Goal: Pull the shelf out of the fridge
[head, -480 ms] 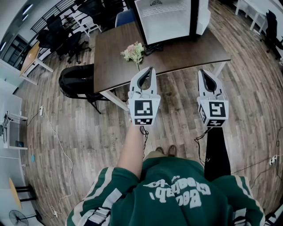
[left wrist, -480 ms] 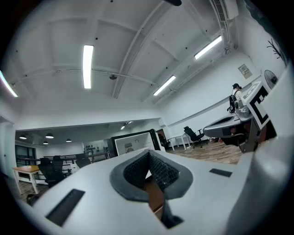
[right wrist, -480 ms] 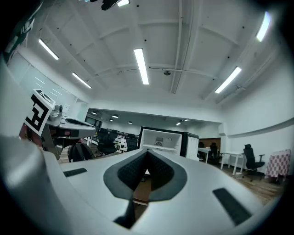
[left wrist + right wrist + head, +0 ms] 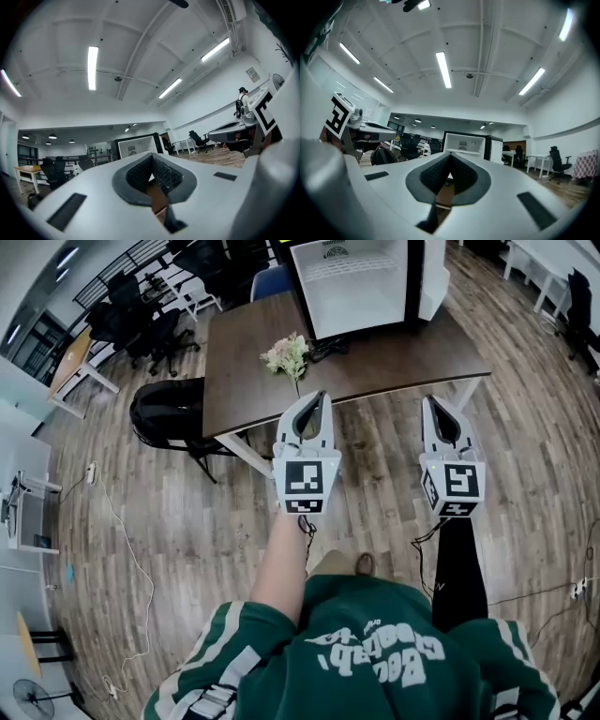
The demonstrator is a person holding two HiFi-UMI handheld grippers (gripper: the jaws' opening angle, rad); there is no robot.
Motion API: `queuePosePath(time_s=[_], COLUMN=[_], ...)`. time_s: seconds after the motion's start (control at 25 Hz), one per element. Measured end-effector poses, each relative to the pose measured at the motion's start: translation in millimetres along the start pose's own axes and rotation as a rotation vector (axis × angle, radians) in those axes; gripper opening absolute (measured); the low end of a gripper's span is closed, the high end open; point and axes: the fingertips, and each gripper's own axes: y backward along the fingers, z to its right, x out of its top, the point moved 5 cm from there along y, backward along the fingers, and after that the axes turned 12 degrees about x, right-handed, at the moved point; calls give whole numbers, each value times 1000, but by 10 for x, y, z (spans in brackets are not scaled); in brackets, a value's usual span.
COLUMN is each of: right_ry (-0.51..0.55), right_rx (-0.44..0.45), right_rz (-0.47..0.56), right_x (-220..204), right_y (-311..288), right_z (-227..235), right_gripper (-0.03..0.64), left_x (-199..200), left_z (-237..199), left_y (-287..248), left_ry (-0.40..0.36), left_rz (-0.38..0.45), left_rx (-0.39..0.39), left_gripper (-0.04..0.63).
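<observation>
A small white fridge stands open on the far end of a brown table, with its door swung to the right. Its wire shelf sits inside, high in the white interior. My left gripper and right gripper are held side by side over the floor, short of the table's near edge. Both point toward the fridge. Both are shut with nothing between the jaws. The fridge shows beyond the closed tips of the right gripper, and the fridge appears past the left gripper.
A bunch of pale flowers lies on the table's near left part. A black bag rests by the table's left side. A blue chair stands behind the table, black office chairs at the back left, and cables on the wooden floor.
The table and fridge have shifted slightly in the head view, and one shoe has gone out of sight under the body. Both grippers stay shut and side by side.
</observation>
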Motion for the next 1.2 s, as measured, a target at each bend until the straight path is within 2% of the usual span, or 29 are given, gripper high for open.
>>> queuePosePath(time_s=[0.64, 1.2], right_ry=[-44, -18], right_rx=[-1, -17], right_rz=[9, -6], right_x=[-105, -163], right_y=[-220, -1133], right_z=[65, 479], right_gripper=[9, 9], left_x=[-73, -290], left_z=[-71, -345], left_y=[-159, -1153], left_ry=[-18, 16], left_rz=[-4, 14], left_rx=[-5, -5], left_gripper=[15, 17])
